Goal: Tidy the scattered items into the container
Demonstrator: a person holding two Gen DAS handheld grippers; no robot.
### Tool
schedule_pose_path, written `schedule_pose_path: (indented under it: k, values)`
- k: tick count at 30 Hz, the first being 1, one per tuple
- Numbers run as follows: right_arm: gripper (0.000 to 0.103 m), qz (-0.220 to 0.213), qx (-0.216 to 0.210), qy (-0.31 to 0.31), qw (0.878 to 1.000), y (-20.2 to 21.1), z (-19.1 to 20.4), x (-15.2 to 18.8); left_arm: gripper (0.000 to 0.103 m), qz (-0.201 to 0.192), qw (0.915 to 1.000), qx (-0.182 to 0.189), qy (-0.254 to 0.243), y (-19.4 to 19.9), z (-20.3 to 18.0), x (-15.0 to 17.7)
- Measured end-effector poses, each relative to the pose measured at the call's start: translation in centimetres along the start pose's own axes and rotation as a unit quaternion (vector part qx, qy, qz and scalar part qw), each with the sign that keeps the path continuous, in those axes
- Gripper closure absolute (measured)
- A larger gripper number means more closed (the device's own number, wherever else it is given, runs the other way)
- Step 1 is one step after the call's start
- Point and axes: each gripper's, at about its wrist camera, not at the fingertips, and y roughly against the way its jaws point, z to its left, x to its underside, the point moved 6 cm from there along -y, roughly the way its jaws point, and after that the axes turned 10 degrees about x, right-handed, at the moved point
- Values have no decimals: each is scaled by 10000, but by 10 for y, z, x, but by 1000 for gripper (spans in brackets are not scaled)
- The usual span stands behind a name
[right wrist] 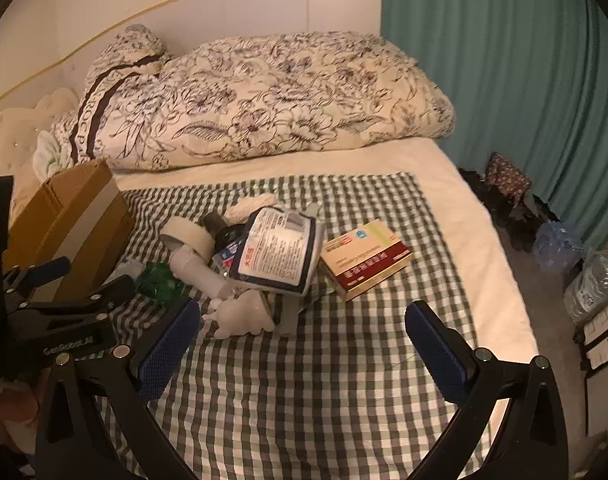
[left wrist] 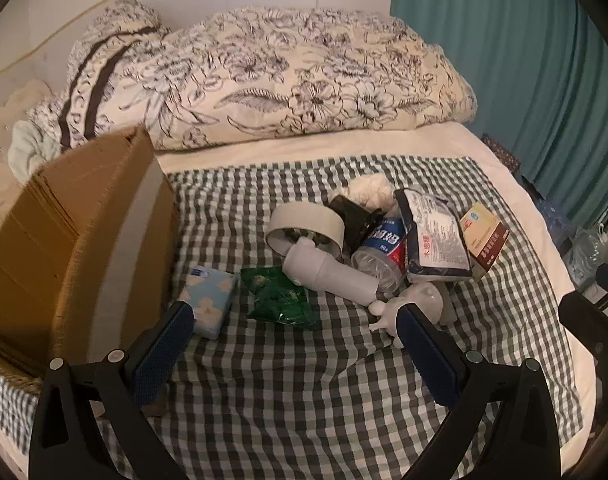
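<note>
While both tongs (left wrist: 295, 322) (right wrist: 304, 322) gape empty, the folded quilt (right wrist: 263, 100) reads partly "ROC PAR".

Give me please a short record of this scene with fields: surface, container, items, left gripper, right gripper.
surface: checked cloth on a bed
container: cardboard box, at the cloth's left edge
items: tissue pack, green packet, tape roll, water bottle, white pouch, medicine box, all on the cloth
left gripper: open, fingers empty
right gripper: open, fingers empty
</note>
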Motion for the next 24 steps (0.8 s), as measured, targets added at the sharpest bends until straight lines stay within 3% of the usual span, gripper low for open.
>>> schedule_pose_path:
  k: [4, 15, 24]
  values:
    - [0, 72, -150, 34, 9999, -12, 7, 5, 0, 190, 9993, 300, 77, -24, 7, 3]
    - [0, 329, -410, 262, 9983, -45, 25, 24, 0, 423, 9990, -135, 110, -63, 38, 13]
    - [0, 437, -609, 695, 9948, -69, 56, 43, 0, 656, 9974, -213, 223, -100, 49, 22]
